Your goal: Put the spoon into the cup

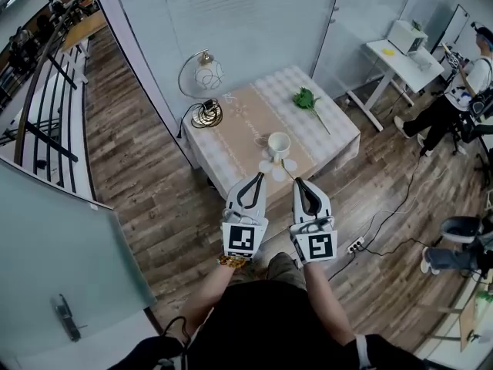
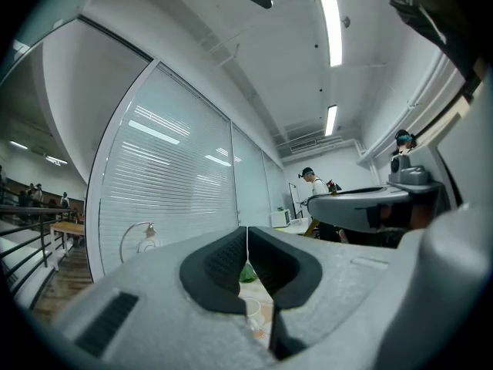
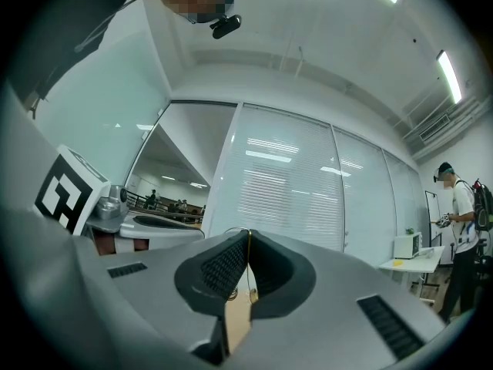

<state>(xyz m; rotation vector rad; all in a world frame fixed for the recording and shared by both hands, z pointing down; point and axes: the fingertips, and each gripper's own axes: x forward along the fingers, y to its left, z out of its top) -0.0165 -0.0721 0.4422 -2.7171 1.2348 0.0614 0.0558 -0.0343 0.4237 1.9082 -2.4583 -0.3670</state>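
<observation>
Right hand-held gripper (image 1: 297, 180), lower ctr, clamped on thin gold metal spoon (image 3: 249, 260), pinched edge-on, prob. to steer it into white ceramic cup (image 1: 279, 142) just above, mid-frame on beige-cloth tabletop (image 1: 246, 114). Left hand-held gripper (image 1: 259, 176) closed, empty, parked alongside.

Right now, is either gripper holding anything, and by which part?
The right gripper pinches the thin gold spoon by its handle, at the jaw tips. The left gripper is shut on nothing.

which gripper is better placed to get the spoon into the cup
Right. The right gripper is shut on the thin gold metal spoon, pointing toward the white ceramic cup; the left gripper is shut on nothing.
</observation>
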